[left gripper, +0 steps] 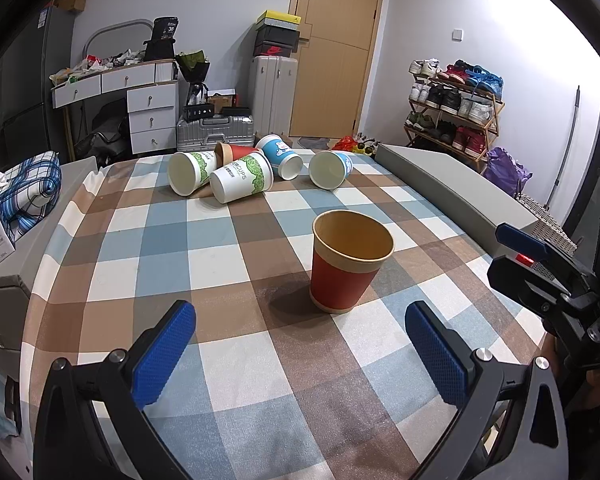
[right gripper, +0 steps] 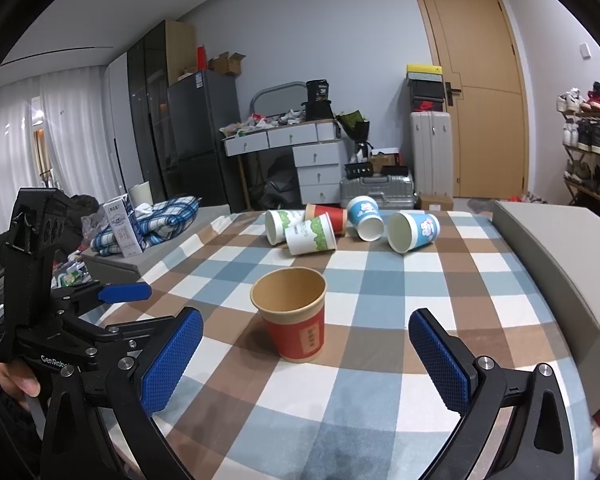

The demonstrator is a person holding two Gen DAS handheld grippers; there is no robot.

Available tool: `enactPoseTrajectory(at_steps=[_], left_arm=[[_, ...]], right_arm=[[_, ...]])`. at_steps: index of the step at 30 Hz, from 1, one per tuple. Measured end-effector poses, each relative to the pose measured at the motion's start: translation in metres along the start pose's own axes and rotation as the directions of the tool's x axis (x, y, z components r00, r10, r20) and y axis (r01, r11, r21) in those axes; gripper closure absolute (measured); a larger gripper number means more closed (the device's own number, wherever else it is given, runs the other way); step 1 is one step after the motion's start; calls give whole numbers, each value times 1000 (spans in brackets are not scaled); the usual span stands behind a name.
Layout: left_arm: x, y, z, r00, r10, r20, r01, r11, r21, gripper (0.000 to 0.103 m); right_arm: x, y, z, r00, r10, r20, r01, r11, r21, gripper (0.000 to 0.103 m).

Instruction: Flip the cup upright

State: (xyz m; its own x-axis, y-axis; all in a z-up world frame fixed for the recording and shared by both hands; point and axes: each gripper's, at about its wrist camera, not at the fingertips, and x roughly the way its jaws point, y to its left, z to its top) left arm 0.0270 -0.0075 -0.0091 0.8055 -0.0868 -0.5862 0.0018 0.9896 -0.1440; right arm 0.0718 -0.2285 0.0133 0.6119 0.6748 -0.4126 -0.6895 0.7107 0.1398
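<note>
Upright now on the checked tablecloth (left gripper: 236,360): red paper cup (left gripper: 346,268), mouth up, brown inside showing, standing alone near the middle of the table. Spread wide to either side of it and touching nothing, blue pads of the left gripper (left gripper: 300,354), holding nothing, cup just ahead of the fingertips. Likewise wide apart and empty, right gripper (right gripper: 306,364), red cup (right gripper: 294,318) standing between and slightly beyond its pads, clear of both. Well behind, at the far edge of the cloth, lying on their sides: two green-and-white cups (left gripper: 216,176) touching, a second red cup (left gripper: 232,153) behind them, a blue-and-white cup (left gripper: 280,157), and another blue one (left gripper: 330,169) slightly apart to the right. Alongside the table's right edge, a long grey box (left gripper: 460,188). Off to the left, a plaid cushion (right gripper: 156,220) and a milk carton (right gripper: 124,232).
</note>
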Motion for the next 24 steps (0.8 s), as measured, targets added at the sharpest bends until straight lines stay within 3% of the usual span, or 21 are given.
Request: enactPoseTrajectory(at_steps=[24], left_arm=[[0, 0, -1, 1000, -2, -6, 2, 1000, -5, 1]], right_arm=[[0, -2, 1, 1000, -2, -8, 2, 1000, 2, 0]])
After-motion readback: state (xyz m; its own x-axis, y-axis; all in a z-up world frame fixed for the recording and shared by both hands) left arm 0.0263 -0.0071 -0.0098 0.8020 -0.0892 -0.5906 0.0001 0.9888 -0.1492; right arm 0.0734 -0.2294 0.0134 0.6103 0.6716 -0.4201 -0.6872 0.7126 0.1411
